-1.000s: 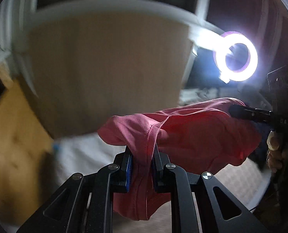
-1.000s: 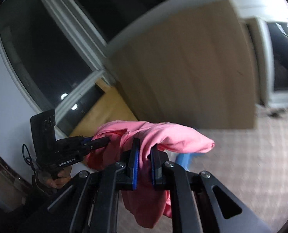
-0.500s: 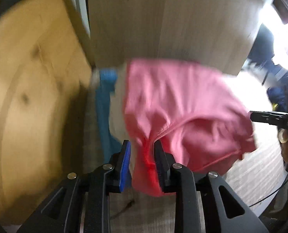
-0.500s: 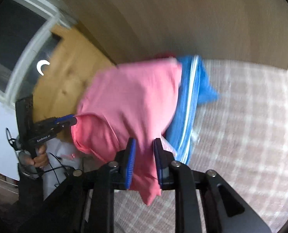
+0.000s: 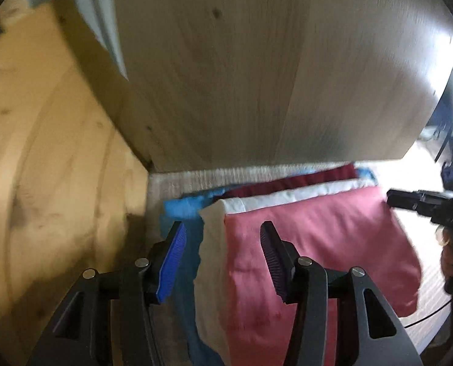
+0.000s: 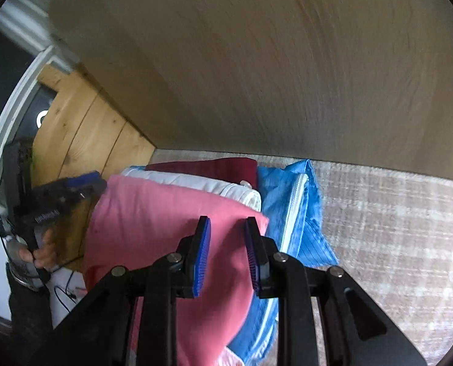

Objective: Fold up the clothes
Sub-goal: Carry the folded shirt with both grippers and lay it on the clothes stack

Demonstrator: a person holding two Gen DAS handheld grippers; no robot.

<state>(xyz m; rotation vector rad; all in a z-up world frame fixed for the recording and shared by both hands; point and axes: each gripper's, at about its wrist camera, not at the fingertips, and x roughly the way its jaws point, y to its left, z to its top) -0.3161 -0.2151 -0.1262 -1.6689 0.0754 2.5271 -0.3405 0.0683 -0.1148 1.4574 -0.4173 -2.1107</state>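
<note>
**A:** What are you counting in the stack?

**B:** I am counting four folded garments, lying in a pile. Item one: a pink garment (image 5: 318, 244), smooth knit, roughly rectangular, lying on top. Item two: a white garment (image 5: 287, 196), its edge showing just beyond the pink. Item three: a dark red garment (image 5: 290, 183), a narrow band showing farther back. Item four: a blue garment (image 6: 290, 201), finely striped with a white zip line, sitting lowest and spreading out past the others.

**A:** And the grippers?

**B:** Two. I am seeing the left gripper (image 5: 223, 259) standing wide open, nothing between its ribbed blue pads; the pink garment's left edge is lying just beyond and between the fingers. The right gripper (image 6: 226, 254) is also standing open, empty, with the pink garment's right corner directly ahead of its fingertips.

**A:** Surroundings?

**B:** One pale wood-grain panel (image 6: 257, 61) is rising behind the pile, one knotty pine board (image 5: 43, 167) is standing left of the left fingers, and a woven checked surface (image 6: 394, 228) is lying right of the right fingers.
</note>
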